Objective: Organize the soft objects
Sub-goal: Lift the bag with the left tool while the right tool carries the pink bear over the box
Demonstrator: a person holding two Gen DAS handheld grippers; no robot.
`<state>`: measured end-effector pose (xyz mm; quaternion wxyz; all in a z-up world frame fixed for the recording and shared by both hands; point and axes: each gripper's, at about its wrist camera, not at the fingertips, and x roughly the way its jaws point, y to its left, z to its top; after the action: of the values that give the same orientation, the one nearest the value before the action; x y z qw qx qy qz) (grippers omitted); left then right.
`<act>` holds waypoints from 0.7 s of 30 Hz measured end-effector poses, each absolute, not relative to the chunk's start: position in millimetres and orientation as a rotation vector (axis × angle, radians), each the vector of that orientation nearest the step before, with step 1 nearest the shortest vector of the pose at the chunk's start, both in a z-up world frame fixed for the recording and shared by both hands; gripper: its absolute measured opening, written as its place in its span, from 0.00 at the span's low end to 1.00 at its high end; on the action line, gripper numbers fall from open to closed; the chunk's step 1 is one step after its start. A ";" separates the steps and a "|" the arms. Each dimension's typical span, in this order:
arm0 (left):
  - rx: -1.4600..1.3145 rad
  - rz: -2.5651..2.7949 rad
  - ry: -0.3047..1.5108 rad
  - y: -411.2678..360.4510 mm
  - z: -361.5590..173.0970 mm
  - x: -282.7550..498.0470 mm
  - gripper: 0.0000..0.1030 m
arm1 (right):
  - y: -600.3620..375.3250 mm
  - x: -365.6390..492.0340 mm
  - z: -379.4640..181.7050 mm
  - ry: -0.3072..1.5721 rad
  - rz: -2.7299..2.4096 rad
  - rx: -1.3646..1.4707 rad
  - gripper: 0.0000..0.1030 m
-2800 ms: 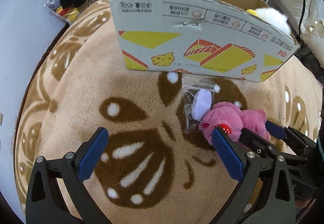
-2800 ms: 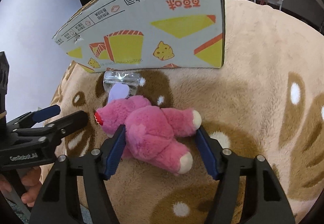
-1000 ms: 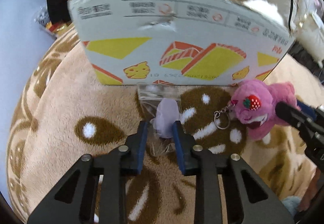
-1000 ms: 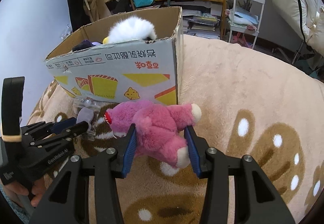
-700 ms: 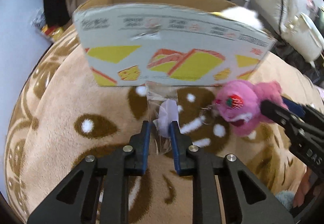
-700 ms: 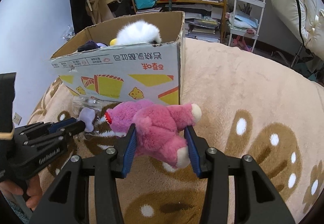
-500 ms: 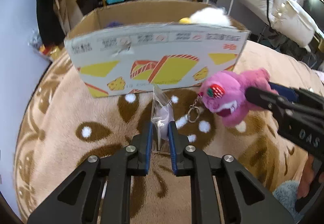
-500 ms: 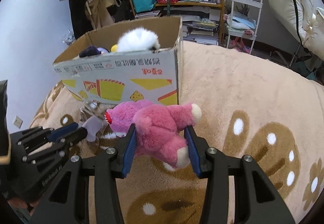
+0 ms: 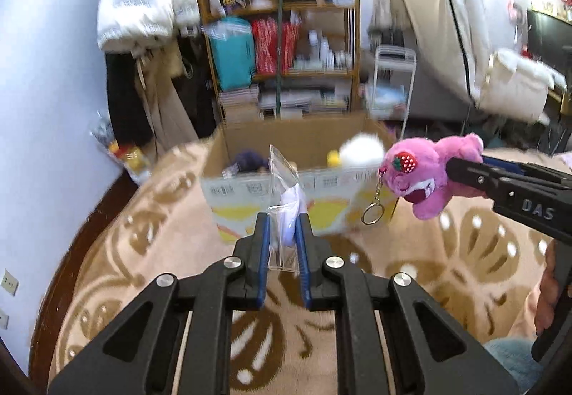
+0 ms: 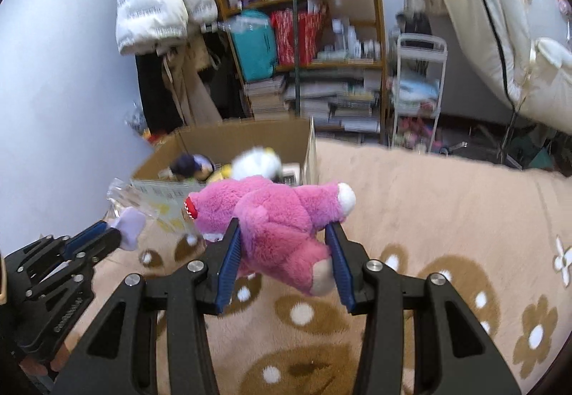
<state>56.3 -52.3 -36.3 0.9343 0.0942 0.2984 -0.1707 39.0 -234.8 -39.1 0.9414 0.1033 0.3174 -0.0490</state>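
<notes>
Above the flowered beige blanket [image 10: 447,209], both catches hang in the air short of the cardboard box [image 9: 307,141]. Clamped across its middle by the jaws of the right gripper [image 10: 282,252], the pink plush bear [image 10: 279,216] lies on its side with a strawberry patch on its head and a keyring [image 9: 371,212] dangling below it. Just to its left, the jaws of the left gripper [image 9: 282,237] are pressed together on a clear zip bag [image 9: 284,180] holding a small lilac soft toy [image 10: 130,225]; the bag stands up between them, its top edge level with the box's near wall.

By my reckoning the pick-up is finished for both items and what remains is the carry over the near wall and the drop inside. Nothing else loose shows on the blanket in either view, so these may be the last two, though much of the blanket lies outside both views.

Open at the top, the box already holds a white fluffy toy [image 10: 255,162] with something yellow beside it, and a dark purple plush [image 10: 191,162] toward its left end. Room remains along its far side.
</notes>
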 end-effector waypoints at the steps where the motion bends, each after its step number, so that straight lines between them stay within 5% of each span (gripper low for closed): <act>1: 0.193 -0.347 0.572 -52.2 -27.0 51.6 0.14 | -234.7 38.7 -33.2 0.630 -0.101 0.204 0.47; 21: 0.256 -0.321 0.362 -73.7 14.5 98.5 0.15 | -236.9 118.0 8.0 0.497 -0.113 0.159 0.48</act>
<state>98.5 -73.7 14.5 0.9628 0.1263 0.1785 -0.1587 118.0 -236.9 8.0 0.9646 0.0785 0.2455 -0.0560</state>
